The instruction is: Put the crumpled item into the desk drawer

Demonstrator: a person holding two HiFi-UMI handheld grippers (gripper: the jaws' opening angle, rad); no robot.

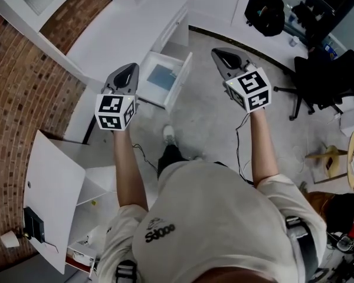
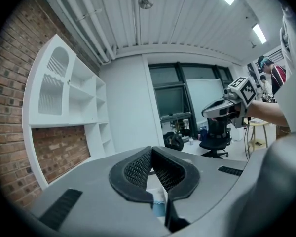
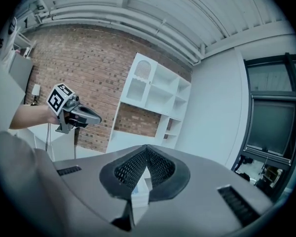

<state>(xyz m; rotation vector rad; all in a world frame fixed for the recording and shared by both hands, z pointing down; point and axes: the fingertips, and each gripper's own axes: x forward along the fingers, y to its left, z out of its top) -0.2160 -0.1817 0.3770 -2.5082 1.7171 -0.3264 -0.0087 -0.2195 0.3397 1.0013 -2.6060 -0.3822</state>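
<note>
Jaws pressed together, nothing held, on left gripper [image 1: 130, 68] and right gripper [image 1: 216, 52], either side of the open drawer [image 1: 178, 82].
A bluish patch [image 1: 162, 76] inside the drawer may be the crumpled item; this should be checked first.

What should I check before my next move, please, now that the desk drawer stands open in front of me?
1. Desk drawer pulled open: ok.
2. Left tongs free of any load: ok, nothing between them.
3. Right tongs free of any load: ok, nothing between them.
4. Tongs open for a grasp: not ok, both pairs are shut.
5. Crumpled item located: cannot tell; no view shows it, and only a flat bluish patch lies in the drawer.
</note>
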